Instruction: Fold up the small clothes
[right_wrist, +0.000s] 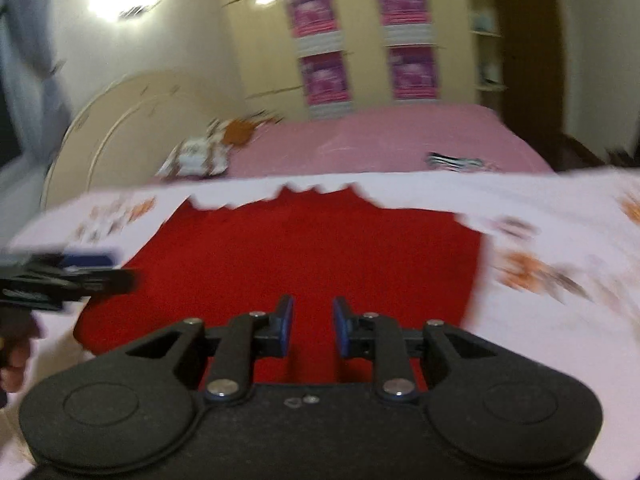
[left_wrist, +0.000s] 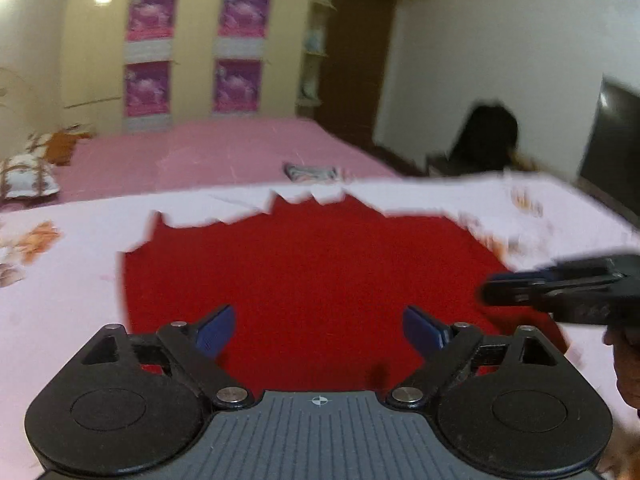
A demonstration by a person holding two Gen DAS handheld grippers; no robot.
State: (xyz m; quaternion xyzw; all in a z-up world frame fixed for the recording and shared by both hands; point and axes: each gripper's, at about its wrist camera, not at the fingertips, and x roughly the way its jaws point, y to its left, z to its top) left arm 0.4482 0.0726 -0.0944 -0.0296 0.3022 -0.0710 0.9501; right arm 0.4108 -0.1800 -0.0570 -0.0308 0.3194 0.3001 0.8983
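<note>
Left gripper (left_wrist: pixel 318 330) spread wide, right gripper (right_wrist: pixel 313 326) narrowed, both empty over the red cloth (left_wrist: pixel 312 272). Wardrobe posters (right_wrist: pixel 406 0) too blurred to read.

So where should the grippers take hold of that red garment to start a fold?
Probably along the near edge of the red garment, one corner per gripper, coming in low from the near side. It lies flat and spread on the white floral sheet, so only its edges offer a pinch. The left gripper is wide open over it; the right gripper is narrower but open.
</note>
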